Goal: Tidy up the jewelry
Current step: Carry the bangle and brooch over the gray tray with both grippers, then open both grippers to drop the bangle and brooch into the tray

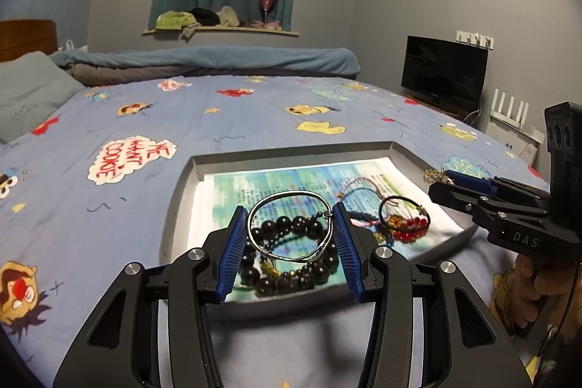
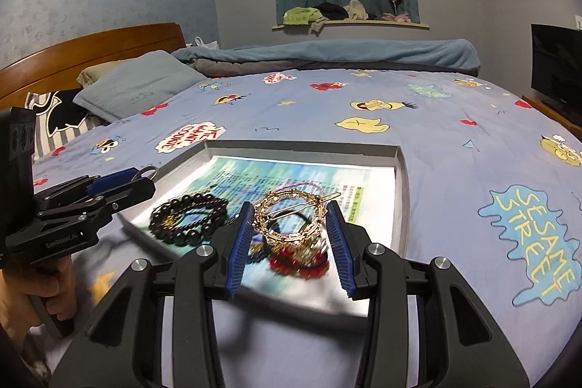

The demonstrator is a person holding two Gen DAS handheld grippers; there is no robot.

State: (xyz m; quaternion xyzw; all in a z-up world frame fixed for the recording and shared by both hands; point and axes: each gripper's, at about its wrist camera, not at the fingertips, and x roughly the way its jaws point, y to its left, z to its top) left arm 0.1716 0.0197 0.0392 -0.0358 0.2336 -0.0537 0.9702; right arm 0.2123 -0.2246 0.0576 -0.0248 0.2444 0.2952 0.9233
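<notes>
left gripper point(image 1: 289, 244): silver bangle point(image 1: 291, 224) clamped, held above tray point(image 1: 291, 150) | right gripper point(image 2: 289, 244): gold hoop point(image 2: 289, 217) pinched over tray | risk: thin rings could be sprung from pads; beads point(image 2: 189, 219) could be snagged

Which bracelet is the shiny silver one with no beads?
It's the silver wire bangle, held between the left gripper fingers above the tray. The black bead bracelets beneath it and the red bead bracelet beside it are beaded.
</notes>
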